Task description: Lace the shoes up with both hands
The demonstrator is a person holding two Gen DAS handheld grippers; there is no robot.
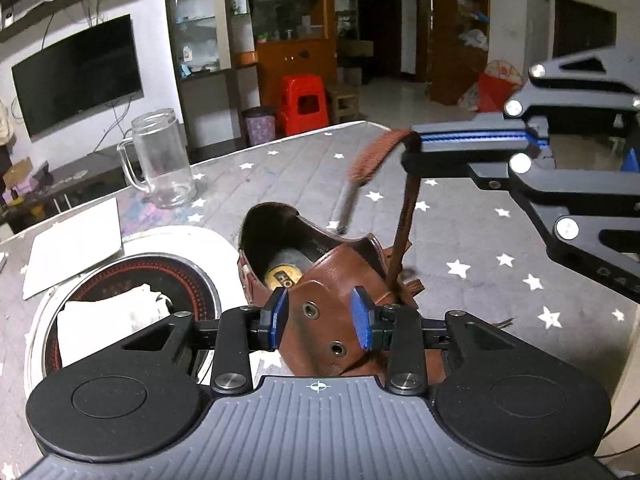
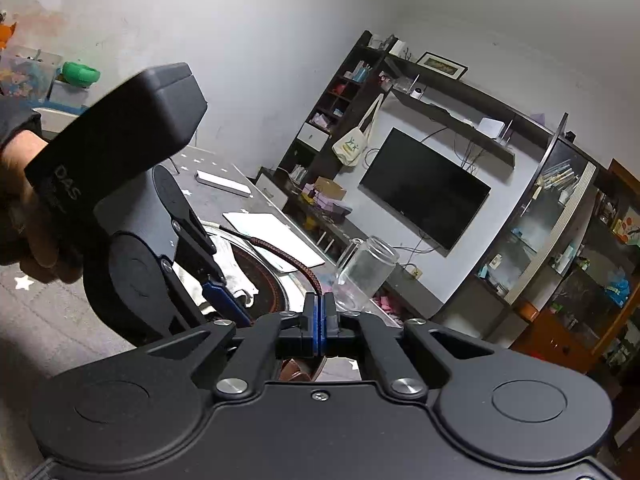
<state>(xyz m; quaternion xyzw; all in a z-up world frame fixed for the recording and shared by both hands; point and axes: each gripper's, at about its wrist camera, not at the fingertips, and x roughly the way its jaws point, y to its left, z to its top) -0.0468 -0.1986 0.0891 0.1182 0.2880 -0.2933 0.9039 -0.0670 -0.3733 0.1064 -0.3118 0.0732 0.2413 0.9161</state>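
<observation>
A brown leather shoe (image 1: 320, 264) lies on the star-patterned table, its opening facing away from me. My left gripper (image 1: 321, 319) has its blue pads pressed on both sides of the shoe's eyelet flap (image 1: 320, 320), which shows two metal eyelets. From the shoe's right side a brown lace (image 1: 404, 220) rises taut to my right gripper (image 1: 414, 146), which is shut on it above the shoe. The lace's free end (image 1: 360, 172) droops to the left with its tip hanging down. In the right wrist view the right gripper (image 2: 319, 306) is shut with the braided lace (image 2: 288, 254) coming out of it.
A glass mug (image 1: 160, 160) stands at the back left of the table. A round cooktop (image 1: 192, 280) with a white cloth on it lies left of the shoe, beside a white sheet (image 1: 72, 248). A person's hand (image 2: 24, 200) holds the left gripper's handle.
</observation>
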